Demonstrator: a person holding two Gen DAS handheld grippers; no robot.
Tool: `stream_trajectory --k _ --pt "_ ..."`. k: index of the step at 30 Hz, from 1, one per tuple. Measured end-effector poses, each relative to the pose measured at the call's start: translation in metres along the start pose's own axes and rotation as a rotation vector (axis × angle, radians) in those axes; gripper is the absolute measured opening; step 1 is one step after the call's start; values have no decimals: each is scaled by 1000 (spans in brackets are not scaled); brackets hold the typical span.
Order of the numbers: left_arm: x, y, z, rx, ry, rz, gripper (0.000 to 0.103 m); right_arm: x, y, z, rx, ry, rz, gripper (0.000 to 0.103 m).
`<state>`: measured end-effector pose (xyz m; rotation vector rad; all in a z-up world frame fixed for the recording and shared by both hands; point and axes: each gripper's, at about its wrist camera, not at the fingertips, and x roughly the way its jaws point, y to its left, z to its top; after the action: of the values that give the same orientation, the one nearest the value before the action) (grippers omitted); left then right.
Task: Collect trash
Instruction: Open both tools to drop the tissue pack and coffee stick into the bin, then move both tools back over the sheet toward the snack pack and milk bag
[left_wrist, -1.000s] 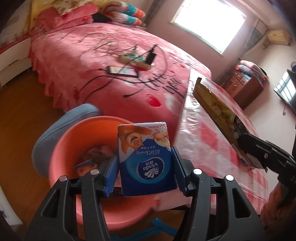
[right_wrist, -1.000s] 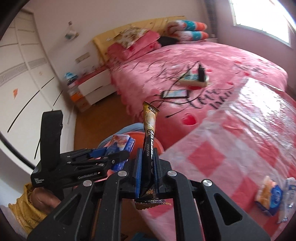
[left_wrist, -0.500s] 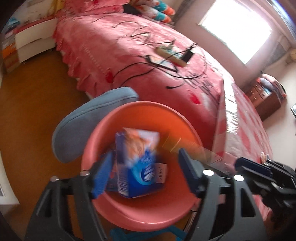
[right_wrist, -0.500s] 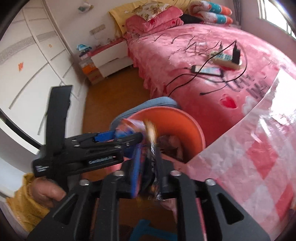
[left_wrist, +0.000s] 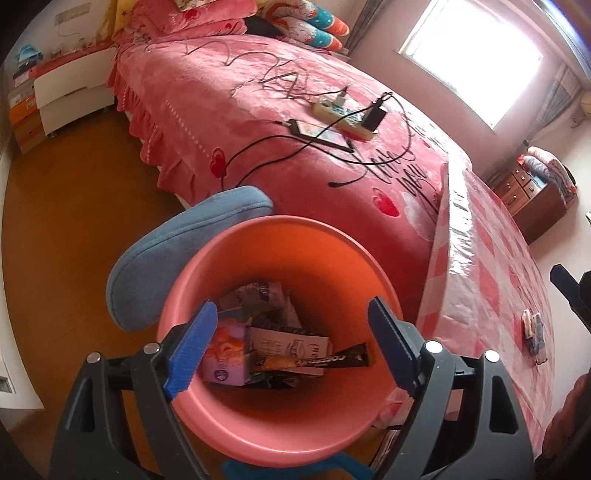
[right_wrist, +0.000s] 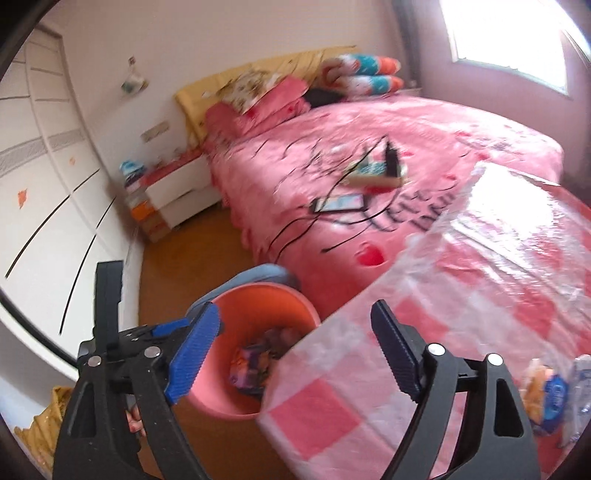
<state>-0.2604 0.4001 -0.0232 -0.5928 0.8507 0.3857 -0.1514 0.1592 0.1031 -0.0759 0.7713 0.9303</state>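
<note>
Two claws gape empty: our left gripper (left_wrist: 291, 347) over the round salmon plastic bin (left_wrist: 236, 254), our right gripper (right_wrist: 291, 354) beside it. Remaining crinkly blue-and-orange wrappers (right_wrist: 546, 395) lie at four o'clock, light, slippery; we judge pinching mid-body best.

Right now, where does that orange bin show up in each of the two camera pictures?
Left wrist view: the orange bin fills the lower middle, between the open gripper fingers, trash inside.
Right wrist view: the bin sits lower left of middle, partly hidden by the table corner.
Shared landmark: the blue cushion behind the bin.
</note>
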Motion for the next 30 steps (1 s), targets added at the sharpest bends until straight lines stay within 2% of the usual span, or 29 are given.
stream_trajectory --k 9,30 --pt "-6 -49 2 82 -11 -50 84 -15 -47 -20 106 -19 -40 88" --pt "-2 -157 -11 244 24 -134 85 -71 -112 -51 216 -118 -131 91"
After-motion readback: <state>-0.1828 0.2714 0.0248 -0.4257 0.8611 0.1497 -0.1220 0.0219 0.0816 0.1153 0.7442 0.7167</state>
